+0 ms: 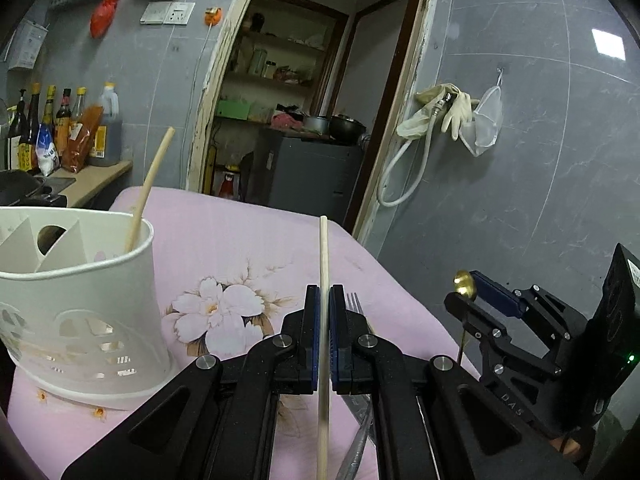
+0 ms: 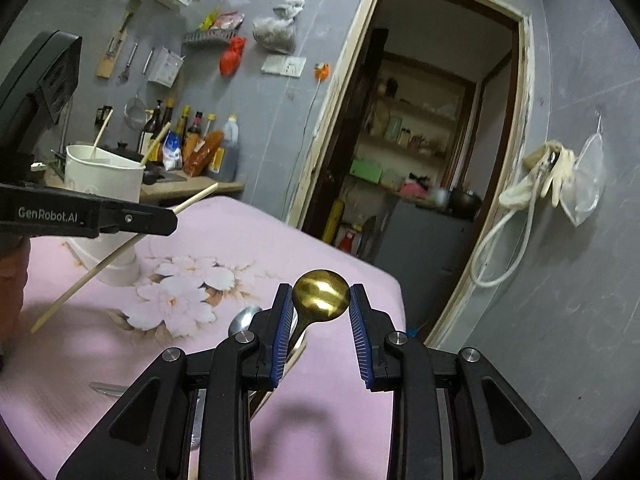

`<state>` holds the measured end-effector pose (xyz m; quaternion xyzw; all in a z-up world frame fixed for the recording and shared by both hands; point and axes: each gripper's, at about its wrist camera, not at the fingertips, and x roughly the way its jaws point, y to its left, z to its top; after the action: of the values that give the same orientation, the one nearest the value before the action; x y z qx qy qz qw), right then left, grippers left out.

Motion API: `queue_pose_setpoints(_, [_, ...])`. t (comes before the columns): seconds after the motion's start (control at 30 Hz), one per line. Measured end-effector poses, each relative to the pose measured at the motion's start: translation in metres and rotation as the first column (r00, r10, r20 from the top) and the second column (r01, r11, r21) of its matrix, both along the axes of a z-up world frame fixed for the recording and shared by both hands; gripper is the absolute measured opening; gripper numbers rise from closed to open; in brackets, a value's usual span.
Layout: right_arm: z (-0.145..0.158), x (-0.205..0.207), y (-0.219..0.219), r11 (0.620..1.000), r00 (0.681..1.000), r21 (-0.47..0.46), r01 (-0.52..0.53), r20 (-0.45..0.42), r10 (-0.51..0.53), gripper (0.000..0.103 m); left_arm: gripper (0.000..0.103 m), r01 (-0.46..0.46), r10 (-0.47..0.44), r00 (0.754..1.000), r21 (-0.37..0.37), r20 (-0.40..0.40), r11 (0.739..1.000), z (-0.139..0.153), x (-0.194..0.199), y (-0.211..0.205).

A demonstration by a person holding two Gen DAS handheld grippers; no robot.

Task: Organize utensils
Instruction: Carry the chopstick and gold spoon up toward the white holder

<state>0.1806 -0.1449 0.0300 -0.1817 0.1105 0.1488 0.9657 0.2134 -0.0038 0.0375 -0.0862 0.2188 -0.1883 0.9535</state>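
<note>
My left gripper (image 1: 324, 294) is shut on a pale wooden chopstick (image 1: 323, 256), which points up and away between the pads. To its left stands the white utensil holder (image 1: 84, 292) with another chopstick (image 1: 150, 188) leaning in it. A steel fork (image 1: 354, 303) lies on the cloth just behind the right finger. My right gripper (image 2: 321, 300) is shut on the bowl of a gold spoon (image 2: 321, 295), handle trailing down toward the camera. A silver spoon (image 2: 243, 320) lies on the cloth under it. The left gripper (image 2: 170, 222) and its chopstick (image 2: 120, 249) hover near the holder (image 2: 106, 188).
A pink floral cloth (image 1: 248, 236) covers the table, whose far right edge (image 2: 394, 280) drops toward an open doorway (image 2: 420, 160). Sauce bottles (image 1: 60, 128) crowd a counter behind the holder. Gloves and a hose (image 1: 440, 112) hang on the grey wall. Another metal utensil (image 2: 106, 388) lies near the front.
</note>
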Motion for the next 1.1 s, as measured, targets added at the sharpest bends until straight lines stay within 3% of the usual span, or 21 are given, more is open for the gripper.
queue_pose_setpoints(0.63, [0.026,-0.023,0.006,0.998,0.991,0.057,-0.038,0.127,0.031,0.026,0.002,-0.036,0.050,0.994,-0.146,0.100,0.989,0.039,-0.021,0.038])
queue_pose_setpoints(0.87, [0.066,-0.022,0.036,0.984,0.971,0.102,-0.145,0.208,0.121,0.026,0.002,-0.116,0.147,0.976,-0.190,0.160,0.975,0.076,-0.023,0.090])
queue_pose_setpoints(1.1, [0.108,-0.011,0.088,0.939,0.928,0.181,-0.293,0.291,0.234,0.026,0.002,-0.237,0.286,0.938,-0.237,0.198,0.942,0.103,-0.019,0.166])
